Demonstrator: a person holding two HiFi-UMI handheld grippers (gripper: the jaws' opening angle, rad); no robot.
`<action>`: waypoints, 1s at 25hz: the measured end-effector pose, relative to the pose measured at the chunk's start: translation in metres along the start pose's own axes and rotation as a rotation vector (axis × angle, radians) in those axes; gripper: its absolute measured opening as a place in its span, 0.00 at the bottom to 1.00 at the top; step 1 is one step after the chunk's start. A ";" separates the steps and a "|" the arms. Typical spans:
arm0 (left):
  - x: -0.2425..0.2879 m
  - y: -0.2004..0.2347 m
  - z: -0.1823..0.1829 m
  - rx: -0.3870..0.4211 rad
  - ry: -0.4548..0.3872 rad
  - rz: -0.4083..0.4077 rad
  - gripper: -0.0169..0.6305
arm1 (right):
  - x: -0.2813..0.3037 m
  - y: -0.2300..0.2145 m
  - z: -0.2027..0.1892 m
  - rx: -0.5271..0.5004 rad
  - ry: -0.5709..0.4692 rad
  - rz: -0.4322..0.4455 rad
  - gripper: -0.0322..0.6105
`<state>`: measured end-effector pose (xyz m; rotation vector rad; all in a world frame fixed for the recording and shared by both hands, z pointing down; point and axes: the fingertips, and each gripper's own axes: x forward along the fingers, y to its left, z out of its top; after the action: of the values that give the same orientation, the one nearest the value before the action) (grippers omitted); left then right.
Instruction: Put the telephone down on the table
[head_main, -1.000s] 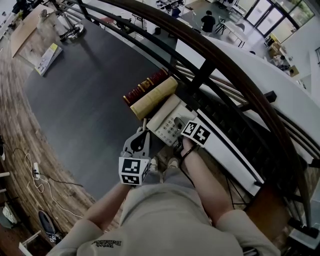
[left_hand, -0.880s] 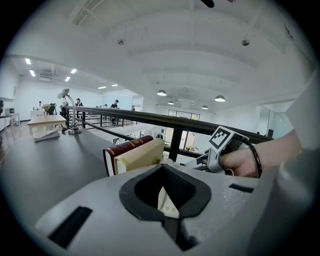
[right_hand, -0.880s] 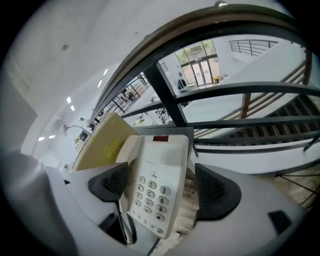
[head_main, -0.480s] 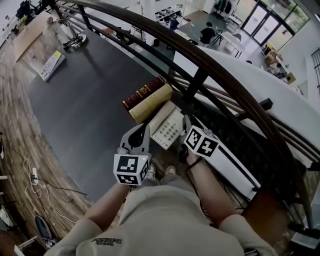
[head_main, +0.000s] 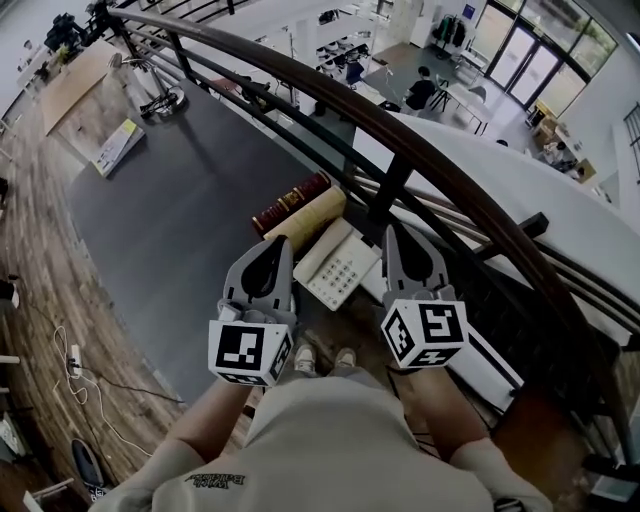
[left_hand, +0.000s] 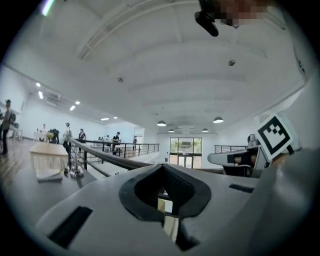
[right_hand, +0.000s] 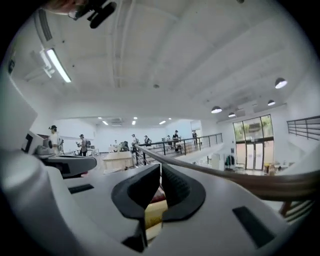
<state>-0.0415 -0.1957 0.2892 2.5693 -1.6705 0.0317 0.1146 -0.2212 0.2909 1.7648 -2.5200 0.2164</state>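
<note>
both grippers are pressed together and hold nothing: the left gripper (head_main: 280, 246) has its jaws shut on air, and the right gripper (head_main: 393, 235) has jaws that have just been closing, with no thing between them. they hang side by side, with the telephone (head_main: 338, 268) showing between them lower down, apart from both. it lies flat on the dark table (head_main: 180, 220), keys up, just beside a tan book (head_main: 305, 218) and a red book (head_main: 290, 200), near the railing (head_main: 400, 150). so the putting-down step looks done; the next move, i think, only asks that the grippers keep clear and not bump it. its long side runs away from the person and slants right toward the rail — the handset lies along its left edge.
</note>
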 end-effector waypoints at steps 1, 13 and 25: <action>-0.004 -0.005 0.013 0.044 -0.025 -0.003 0.03 | -0.007 0.007 0.014 -0.013 -0.039 0.030 0.07; -0.030 -0.050 0.059 0.176 -0.157 -0.045 0.03 | -0.070 0.032 0.088 -0.233 -0.256 0.110 0.07; -0.036 -0.073 0.009 0.219 -0.086 -0.084 0.03 | -0.078 0.010 0.006 -0.220 -0.150 0.069 0.05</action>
<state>0.0109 -0.1344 0.2737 2.8367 -1.6716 0.1073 0.1319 -0.1462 0.2739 1.6693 -2.5891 -0.1910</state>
